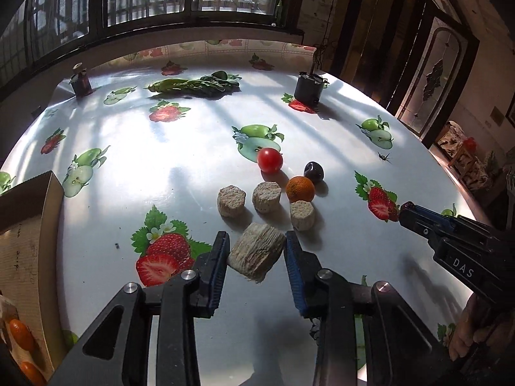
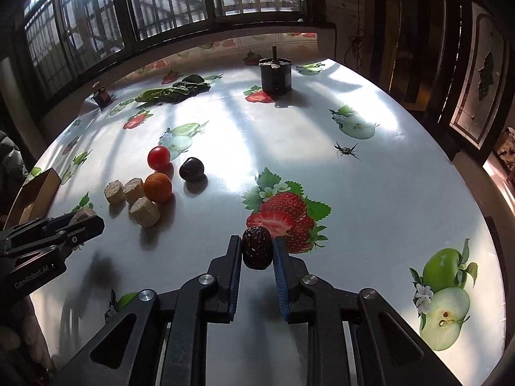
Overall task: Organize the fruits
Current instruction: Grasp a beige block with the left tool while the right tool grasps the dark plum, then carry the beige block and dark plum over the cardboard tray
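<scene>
Fruit-print table (image 1: 199,148), window behind. Left gripper (image 1: 257,254) clenched on beige chunk (image 1: 257,254), near cardboard box (image 1: 35,212); right gripper (image 2: 257,251) clenched on dark date (image 2: 256,247), long axis upright, farther from box.

tomato (image 1: 269,160) behind orange (image 1: 300,188) | plum (image 1: 313,171) right of tomato | box (image 1: 29,212) at table's (image 1: 193,148) left edge

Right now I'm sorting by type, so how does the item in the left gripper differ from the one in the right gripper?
The left gripper holds a pale beige chunk with a rough fibrous surface; the right gripper holds a dark wrinkled fruit, nearly black. The pale beige chunk is blocky and wider; the dark wrinkled fruit is a narrow oval. Both sit pinched between the blue pads.
</scene>
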